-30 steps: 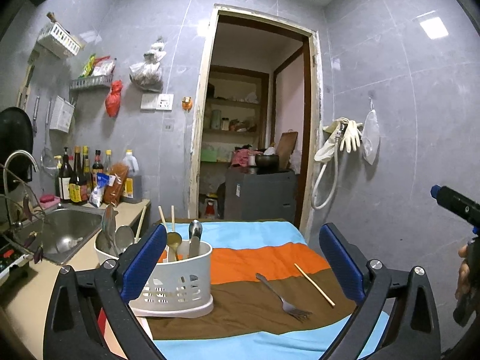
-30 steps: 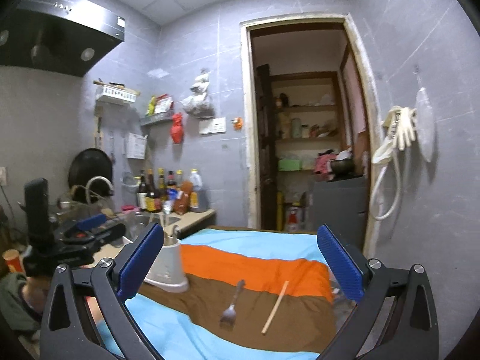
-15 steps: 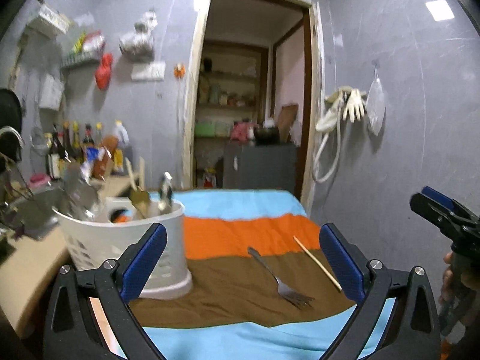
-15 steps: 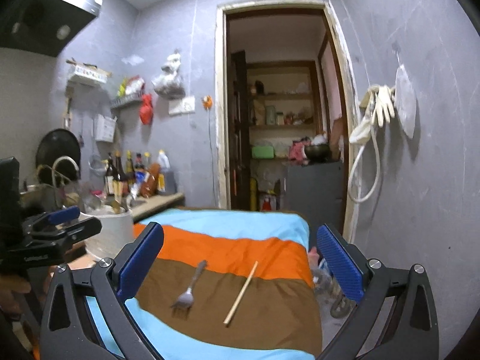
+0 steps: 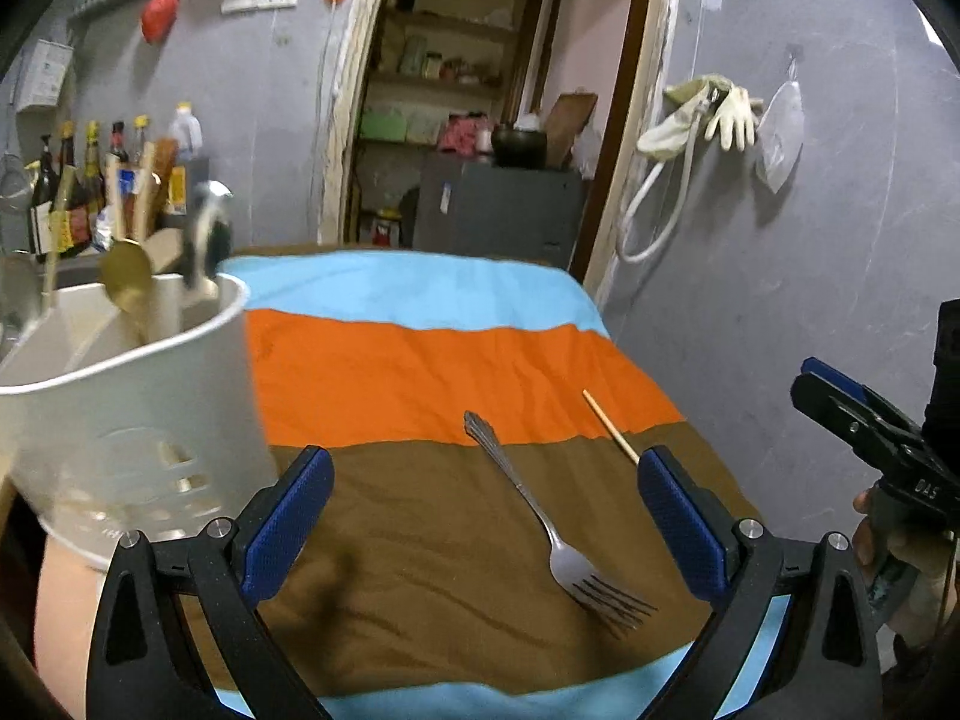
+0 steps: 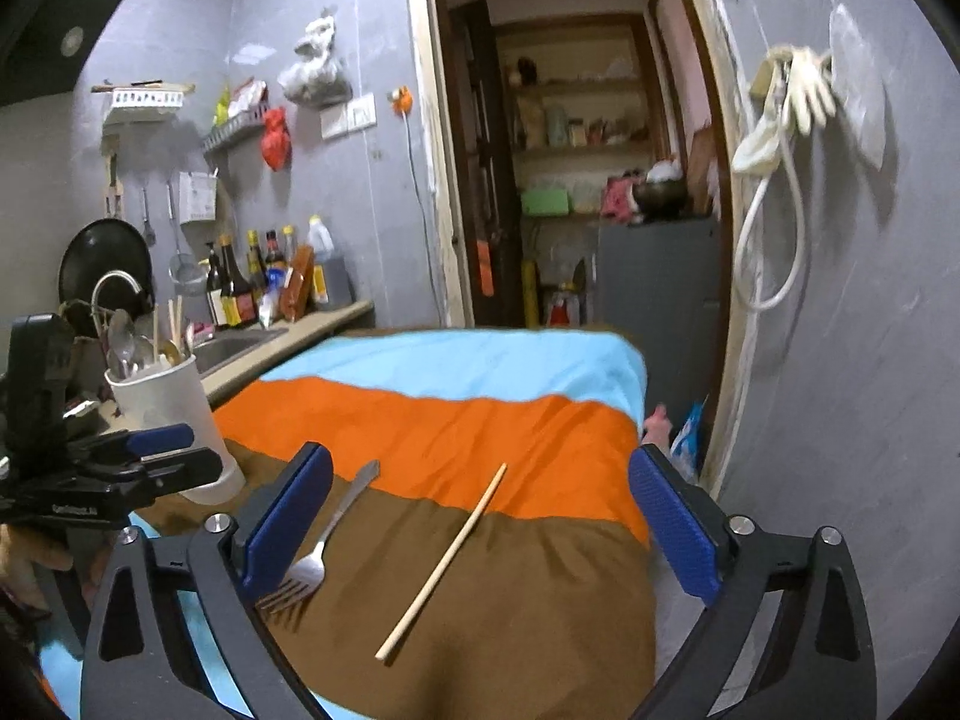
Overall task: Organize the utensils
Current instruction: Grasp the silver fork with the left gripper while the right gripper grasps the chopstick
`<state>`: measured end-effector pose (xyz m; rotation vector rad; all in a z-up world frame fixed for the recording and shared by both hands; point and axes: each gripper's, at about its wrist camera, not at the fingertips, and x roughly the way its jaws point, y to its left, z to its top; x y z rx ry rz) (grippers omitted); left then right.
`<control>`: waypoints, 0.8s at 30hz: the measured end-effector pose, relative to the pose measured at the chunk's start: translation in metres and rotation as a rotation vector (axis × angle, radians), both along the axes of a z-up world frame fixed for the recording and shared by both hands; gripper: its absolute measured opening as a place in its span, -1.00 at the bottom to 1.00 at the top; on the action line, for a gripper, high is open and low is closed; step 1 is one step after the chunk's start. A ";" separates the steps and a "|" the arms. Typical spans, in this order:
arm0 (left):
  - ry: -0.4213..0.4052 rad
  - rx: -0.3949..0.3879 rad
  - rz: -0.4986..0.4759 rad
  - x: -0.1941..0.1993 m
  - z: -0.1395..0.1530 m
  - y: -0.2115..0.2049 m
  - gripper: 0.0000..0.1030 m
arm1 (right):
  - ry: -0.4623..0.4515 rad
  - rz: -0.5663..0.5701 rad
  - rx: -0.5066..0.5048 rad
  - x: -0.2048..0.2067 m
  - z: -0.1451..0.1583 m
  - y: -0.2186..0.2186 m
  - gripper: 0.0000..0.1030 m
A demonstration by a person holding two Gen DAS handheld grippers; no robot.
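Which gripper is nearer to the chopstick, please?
Right. The right gripper frames the chopstick between its open jaws; the left gripper is over the fork, the chopstick beyond its right jaw.

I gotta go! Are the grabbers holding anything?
Left hand-held gripper: open, holding nothing.
Right hand-held gripper: open, just closing slightly, holding nothing.
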<state>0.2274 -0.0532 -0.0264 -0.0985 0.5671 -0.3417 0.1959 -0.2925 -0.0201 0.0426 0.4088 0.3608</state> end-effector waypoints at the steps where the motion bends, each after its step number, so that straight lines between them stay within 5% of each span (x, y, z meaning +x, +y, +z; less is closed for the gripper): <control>1: 0.009 -0.001 -0.007 0.005 -0.002 -0.002 0.92 | 0.015 0.009 0.002 0.005 -0.003 0.000 0.77; 5: 0.046 -0.013 -0.041 0.021 -0.008 -0.007 0.83 | 0.076 0.039 0.002 0.024 -0.015 0.004 0.39; 16: 0.313 -0.076 -0.160 0.072 -0.036 -0.011 -0.43 | 0.243 0.098 -0.014 0.063 -0.039 0.017 -0.33; 24: 0.396 -0.132 -0.196 0.087 -0.043 -0.003 -0.53 | 0.339 0.113 -0.015 0.079 -0.049 0.023 -0.43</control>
